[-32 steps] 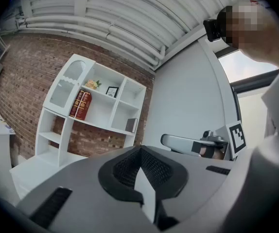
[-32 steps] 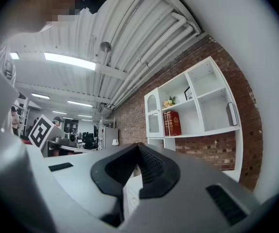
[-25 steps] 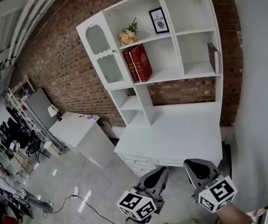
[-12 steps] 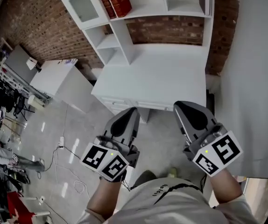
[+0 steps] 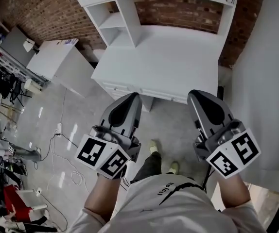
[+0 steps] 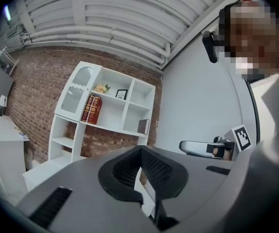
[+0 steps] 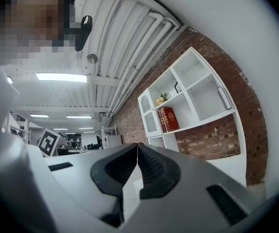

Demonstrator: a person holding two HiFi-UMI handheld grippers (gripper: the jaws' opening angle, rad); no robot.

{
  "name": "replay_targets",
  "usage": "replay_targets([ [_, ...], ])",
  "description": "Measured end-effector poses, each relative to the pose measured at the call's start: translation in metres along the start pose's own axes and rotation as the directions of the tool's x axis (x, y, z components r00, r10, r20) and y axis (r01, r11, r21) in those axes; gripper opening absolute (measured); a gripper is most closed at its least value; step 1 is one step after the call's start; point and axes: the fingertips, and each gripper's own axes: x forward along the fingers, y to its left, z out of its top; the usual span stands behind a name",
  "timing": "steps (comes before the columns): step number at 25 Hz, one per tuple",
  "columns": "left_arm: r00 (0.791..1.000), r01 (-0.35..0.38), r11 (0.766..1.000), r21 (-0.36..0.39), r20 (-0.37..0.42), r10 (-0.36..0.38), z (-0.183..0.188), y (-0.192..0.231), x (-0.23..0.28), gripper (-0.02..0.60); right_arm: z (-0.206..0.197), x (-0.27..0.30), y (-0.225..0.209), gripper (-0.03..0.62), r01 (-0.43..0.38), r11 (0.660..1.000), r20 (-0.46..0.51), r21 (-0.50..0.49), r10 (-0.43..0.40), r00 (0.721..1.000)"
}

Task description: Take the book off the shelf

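The person stands with both arms held low in front of the chest. The left tongs (image 5: pixel 132 98) are clenched tight with nothing between them, and the right tongs (image 5: pixel 197 95) are clenched and empty too. The two sit side by side, apart from each other, tips pointing toward the furniture. Below them, a shoe (image 5: pixel 153 146) shows on the grey floor (image 5: pixel 76 115).

Just past the tongs is a white worktop (image 5: pixel 168 62) with drawers along its front edge, its surface bare. A low white cabinet (image 5: pixel 57 57) stands off to its left.

A white shelf (image 5: pixel 126 18) rises from the back of the worktop against a brick wall (image 5: pixel 178 11). The red books (image 6: pixel 91 109) stand upright together in a middle compartment, beside the glass-fronted door on the left. They are well apart from both tongs. On the board above them are a bunch of flowers (image 6: pixel 99 88) and a small framed picture (image 6: pixel 121 94). A grey book (image 6: pixel 143 126) leans in the lower right compartment.
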Motion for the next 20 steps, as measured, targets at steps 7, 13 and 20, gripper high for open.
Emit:
replay_targets([
  [7, 0.999, 0.040, 0.999, -0.016, 0.000, -0.040, -0.005, 0.041, 0.035, 0.011, -0.016, 0.048, -0.016, 0.017, 0.012, 1.000, -0.033, 0.016, -0.011, 0.999],
  [13, 0.997, 0.071, 0.997, -0.004, 0.027, -0.071, 0.015, 0.103, 0.075, 0.011, -0.018, 0.121, -0.029, 0.017, 0.017, 1.000, -0.041, 0.007, -0.017, 0.999],
  [20, 0.993, 0.105, 0.994, 0.011, 0.048, -0.105, 0.045, 0.186, 0.128, 0.011, -0.015, 0.218, -0.040, 0.018, 0.040, 0.999, -0.051, -0.019, -0.041, 0.998],
])
